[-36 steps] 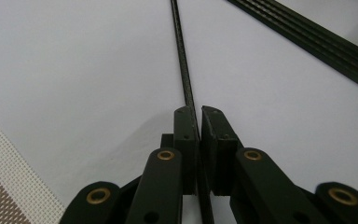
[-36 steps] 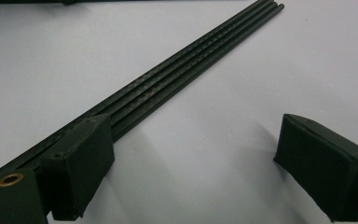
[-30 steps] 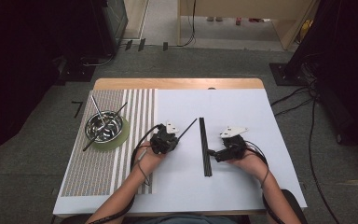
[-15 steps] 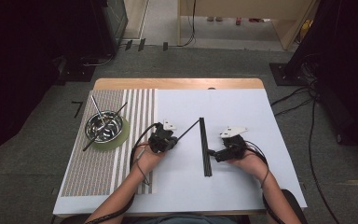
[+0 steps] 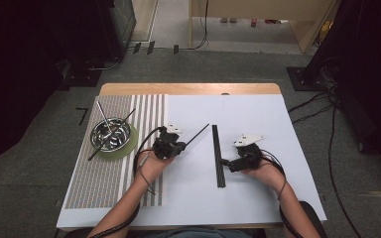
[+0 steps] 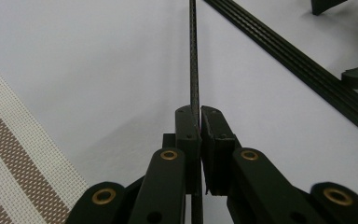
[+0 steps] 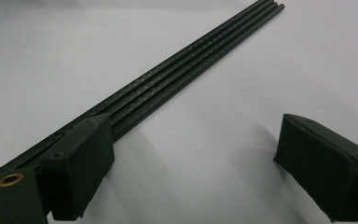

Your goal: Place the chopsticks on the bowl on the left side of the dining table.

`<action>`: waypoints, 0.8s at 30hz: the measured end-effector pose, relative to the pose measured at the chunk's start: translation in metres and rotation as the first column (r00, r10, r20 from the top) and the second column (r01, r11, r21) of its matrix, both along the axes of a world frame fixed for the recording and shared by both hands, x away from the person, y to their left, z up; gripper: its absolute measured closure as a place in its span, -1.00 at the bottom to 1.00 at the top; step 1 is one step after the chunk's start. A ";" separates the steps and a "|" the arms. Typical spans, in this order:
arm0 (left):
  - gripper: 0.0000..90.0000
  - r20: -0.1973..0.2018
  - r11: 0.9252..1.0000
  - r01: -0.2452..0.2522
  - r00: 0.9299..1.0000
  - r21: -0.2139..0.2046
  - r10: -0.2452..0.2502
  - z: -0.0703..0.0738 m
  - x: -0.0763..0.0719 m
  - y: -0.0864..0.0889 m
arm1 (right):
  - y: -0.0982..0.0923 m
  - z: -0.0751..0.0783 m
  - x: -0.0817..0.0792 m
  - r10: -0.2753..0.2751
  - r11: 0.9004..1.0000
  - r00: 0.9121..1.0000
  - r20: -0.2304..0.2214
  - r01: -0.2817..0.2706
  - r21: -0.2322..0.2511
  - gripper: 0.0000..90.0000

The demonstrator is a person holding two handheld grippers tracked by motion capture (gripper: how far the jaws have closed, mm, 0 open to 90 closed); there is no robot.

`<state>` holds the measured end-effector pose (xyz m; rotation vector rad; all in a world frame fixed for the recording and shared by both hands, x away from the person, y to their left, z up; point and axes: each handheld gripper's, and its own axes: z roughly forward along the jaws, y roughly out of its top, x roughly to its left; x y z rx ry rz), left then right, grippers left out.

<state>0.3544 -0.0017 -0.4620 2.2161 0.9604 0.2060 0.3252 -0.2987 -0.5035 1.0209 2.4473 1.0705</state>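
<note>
My left gripper [image 5: 178, 146] [image 6: 199, 115] is shut on one thin black rod [image 5: 197, 134] [image 6: 193, 56], which sticks out past its fingertips toward a bundle of several black rods [image 5: 218, 157] [image 6: 303, 58] lying side by side on the white sheet. The held rod's far end hovers close to the bundle's far end. My right gripper [image 5: 226, 163] [image 7: 191, 161] stands open just right of the bundle's middle. Its left pad [image 7: 81, 158] sits right beside the rods [image 7: 191, 65], its right pad [image 7: 324, 163] over bare sheet, nothing between them.
A striped woven placemat [image 5: 104, 188] covers the table's left part. On it stands a metal bowl [image 5: 112, 135] on a round green coaster [image 5: 128, 147], with thin sticks leaning in it. The white sheet [image 5: 258, 198] covers the other part of the table.
The left gripper with its rod has shifted a touch to the left. The right gripper and the bundle have not moved.
</note>
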 end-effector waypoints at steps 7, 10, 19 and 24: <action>0.95 -0.025 1.000 0.008 1.000 0.004 -0.008 0.004 0.003 0.009 | 0.000 0.000 0.000 0.000 1.000 1.000 0.000 0.000 0.000 -0.76; 0.95 -0.026 1.000 0.017 1.000 0.016 -0.017 0.005 0.003 0.010 | 0.000 0.000 0.000 0.000 1.000 1.000 -0.001 0.000 0.000 -0.76; 0.95 -0.034 0.999 0.029 0.999 0.019 -0.029 0.010 0.002 0.012 | 0.000 0.000 0.000 -0.001 1.000 1.000 -0.001 0.001 0.000 -0.76; 0.95 -0.040 0.999 0.037 0.999 0.018 -0.036 0.012 0.001 0.016 | 0.000 0.000 0.000 -0.001 1.000 1.000 -0.001 0.001 0.000 -0.76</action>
